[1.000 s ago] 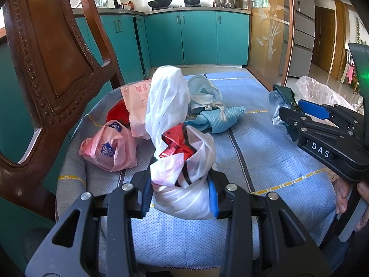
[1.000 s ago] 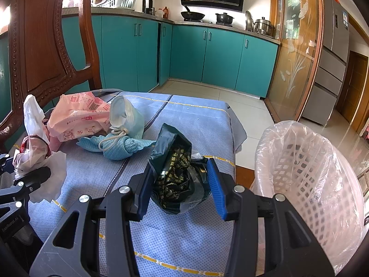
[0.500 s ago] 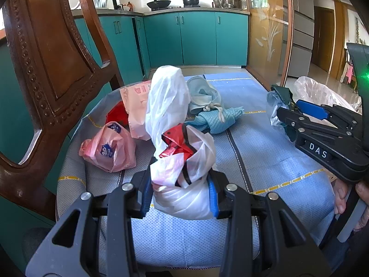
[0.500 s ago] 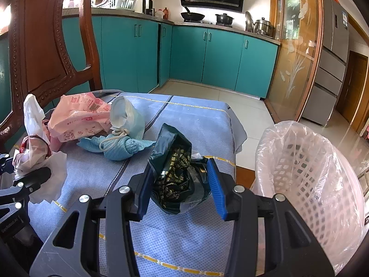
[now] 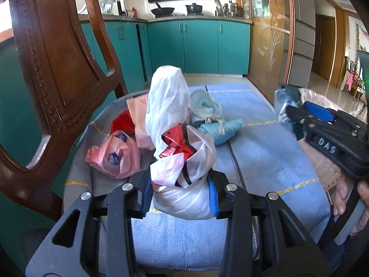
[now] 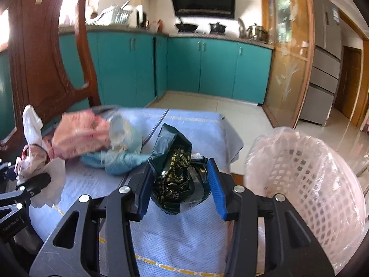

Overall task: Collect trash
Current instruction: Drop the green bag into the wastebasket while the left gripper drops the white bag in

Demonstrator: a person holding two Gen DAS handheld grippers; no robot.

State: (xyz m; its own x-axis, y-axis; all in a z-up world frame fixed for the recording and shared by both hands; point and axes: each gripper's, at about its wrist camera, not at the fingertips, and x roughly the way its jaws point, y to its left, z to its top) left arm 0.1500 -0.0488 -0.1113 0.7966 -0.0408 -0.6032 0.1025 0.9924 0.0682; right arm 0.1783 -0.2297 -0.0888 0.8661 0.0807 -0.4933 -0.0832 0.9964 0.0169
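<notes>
My left gripper (image 5: 179, 195) is shut on a white plastic bag (image 5: 184, 194) with red wrappers sticking out, held just above the blue tablecloth (image 5: 260, 152). In the right wrist view my right gripper (image 6: 181, 190) is shut on a crumpled dark green bag (image 6: 177, 180) with gold print, lifted a little off the cloth. The white lattice waste basket (image 6: 306, 184), lined with clear plastic, stands open-mouthed just right of that gripper. The right gripper (image 5: 327, 138) also shows at the right edge of the left wrist view, with a hand (image 5: 346, 196) below it.
More trash lies on the table: a pink bag (image 5: 115, 157), a pink printed wrapper (image 6: 80, 136), a red piece (image 5: 122, 122), and a pale blue pouch with a cord (image 5: 216, 124). A carved wooden chair back (image 5: 53, 69) rises at the left. Teal cabinets (image 6: 207, 69) line the far wall.
The right gripper has risen and tilted upward with the green bag, so its view now shows more of the kitchen wall. The left gripper and its white bag have stayed put.
</notes>
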